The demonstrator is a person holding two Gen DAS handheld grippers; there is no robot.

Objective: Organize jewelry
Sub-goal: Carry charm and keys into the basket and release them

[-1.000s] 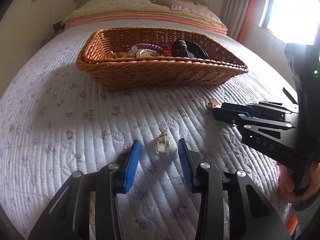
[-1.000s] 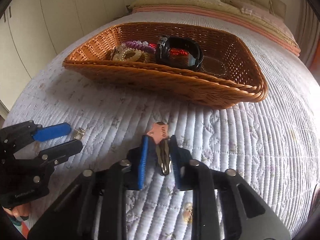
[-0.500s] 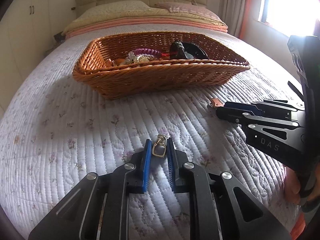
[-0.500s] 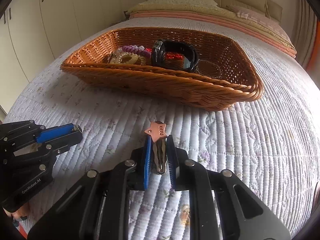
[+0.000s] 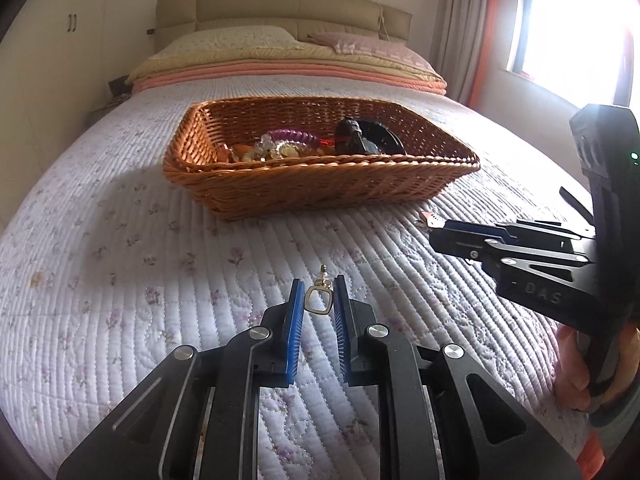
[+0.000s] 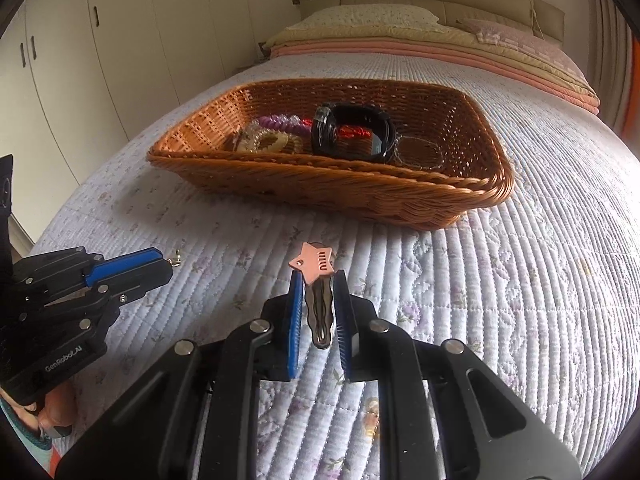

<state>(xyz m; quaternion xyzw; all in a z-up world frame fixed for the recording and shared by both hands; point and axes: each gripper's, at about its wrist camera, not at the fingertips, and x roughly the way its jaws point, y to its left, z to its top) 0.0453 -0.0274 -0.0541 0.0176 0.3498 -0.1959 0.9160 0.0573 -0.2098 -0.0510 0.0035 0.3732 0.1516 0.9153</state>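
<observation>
My left gripper is shut on a small gold earring and holds it above the quilt. My right gripper is shut on a hair clip with a pink star, also lifted off the quilt. A brown wicker basket stands ahead of both; it also shows in the right wrist view. In it lie a black watch, a purple bracelet, a pale beaded bracelet and a thin ring bangle. Each gripper shows in the other's view, the right one and the left one.
The bed is covered by a white floral quilt. Pillows and folded blankets lie at the headboard. White wardrobes stand to the left, a bright window to the right.
My left gripper closed on the gold earring and lifted it off the quilt. My right gripper raised the star hair clip. Both views now sit higher above the bed.
</observation>
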